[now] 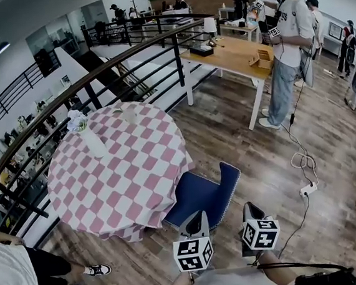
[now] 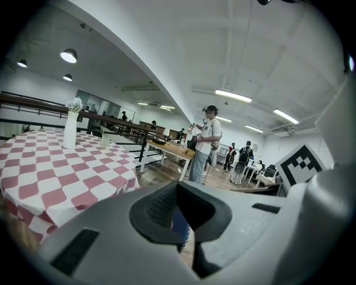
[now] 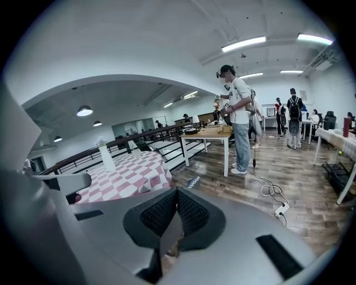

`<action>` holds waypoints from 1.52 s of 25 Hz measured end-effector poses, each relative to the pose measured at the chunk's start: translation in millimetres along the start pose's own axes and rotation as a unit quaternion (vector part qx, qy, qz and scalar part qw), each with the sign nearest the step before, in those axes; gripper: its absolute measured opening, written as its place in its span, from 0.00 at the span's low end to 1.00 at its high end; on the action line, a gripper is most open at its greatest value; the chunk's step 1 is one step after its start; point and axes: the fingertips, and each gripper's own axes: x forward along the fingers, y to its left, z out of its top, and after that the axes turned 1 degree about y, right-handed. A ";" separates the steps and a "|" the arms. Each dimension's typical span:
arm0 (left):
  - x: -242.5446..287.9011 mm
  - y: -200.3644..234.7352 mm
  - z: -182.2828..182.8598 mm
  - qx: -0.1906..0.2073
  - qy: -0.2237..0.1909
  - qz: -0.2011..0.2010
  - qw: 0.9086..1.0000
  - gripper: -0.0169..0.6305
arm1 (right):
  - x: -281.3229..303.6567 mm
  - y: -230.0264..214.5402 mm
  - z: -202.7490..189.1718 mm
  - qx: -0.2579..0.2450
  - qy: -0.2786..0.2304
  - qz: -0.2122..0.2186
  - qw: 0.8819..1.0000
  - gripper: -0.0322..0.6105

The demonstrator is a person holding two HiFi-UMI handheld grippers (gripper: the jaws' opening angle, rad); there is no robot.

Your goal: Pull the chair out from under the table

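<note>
Pink-checked table (image 1: pixel 118 176) on wooden floor (image 1: pixel 227 128)

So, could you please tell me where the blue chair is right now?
Head view, lower centre: the blue chair stands at the checked table's lower-right edge, its seat towards the table.

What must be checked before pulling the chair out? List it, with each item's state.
1. Chair found, seat partly under the table: ok.
2. Left gripper gripping the chair: not ok, jaws shut, empty.
3. Right gripper gripping the chair: not ok, jaws shut, empty.
4. Vase upright on the table: ok.
5. Power strip clear of the chair's path: cannot tell.
</note>
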 end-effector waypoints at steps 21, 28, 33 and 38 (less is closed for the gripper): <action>71.6 10.2 0.0 -0.006 0.040 -0.015 0.999 0.03 | 51.5 -19.2 23.5 0.001 0.014 -0.007 1.000 0.08; 88.4 -17.8 -11.5 0.002 0.063 -0.011 0.998 0.03 | 50.9 -44.5 31.1 -0.010 0.023 0.011 1.000 0.08; 101.4 -35.5 -19.7 0.007 0.081 -0.014 0.997 0.03 | 49.3 -69.5 32.6 -0.006 0.032 0.012 0.999 0.08; 112.3 -49.1 -32.7 0.024 0.104 -0.024 0.994 0.04 | 51.8 -87.0 32.8 0.002 0.032 0.011 0.999 0.08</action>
